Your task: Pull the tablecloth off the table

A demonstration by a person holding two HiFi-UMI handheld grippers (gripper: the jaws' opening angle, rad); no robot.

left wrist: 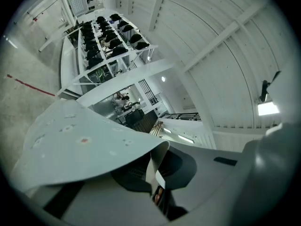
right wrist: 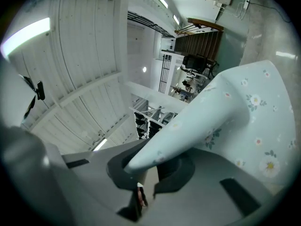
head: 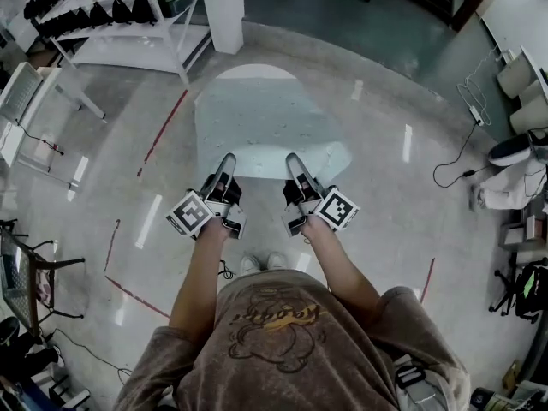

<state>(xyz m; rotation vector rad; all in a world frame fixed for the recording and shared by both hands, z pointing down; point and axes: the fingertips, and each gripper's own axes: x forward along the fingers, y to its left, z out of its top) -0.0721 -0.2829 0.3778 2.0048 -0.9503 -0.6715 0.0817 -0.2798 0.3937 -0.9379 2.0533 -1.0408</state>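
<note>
**Both grippers pinching the near edge of the tablecloth**

The person is standing over a pale polished floor (head: 385, 187), holding the two grippers out in front, side by side and a little apart. The left gripper (head: 225, 166) is pinching the near edge of the tablecloth (head: 257, 118), its jaws pressed together on the fabric. The left gripper view is showing the cloth (left wrist: 84, 145) curling down into that gripper (left wrist: 153, 175). The right gripper (head: 294, 164) is doing the same further along that edge. In its own view a gathered fold of the flowered cloth (right wrist: 235, 112) is running into the closed jaws of the gripper (right wrist: 143, 175).

The light blue cloth is spreading away from the jaws towards a white pillar (head: 224, 7). Its far edge is looking rounded. I cannot tell whether any surface is lying beneath it. A white shelf rack (head: 111, 15) loaded with dark items is standing off to the left, and a red line (head: 163, 131) is running along the floor beside the cloth.
</note>
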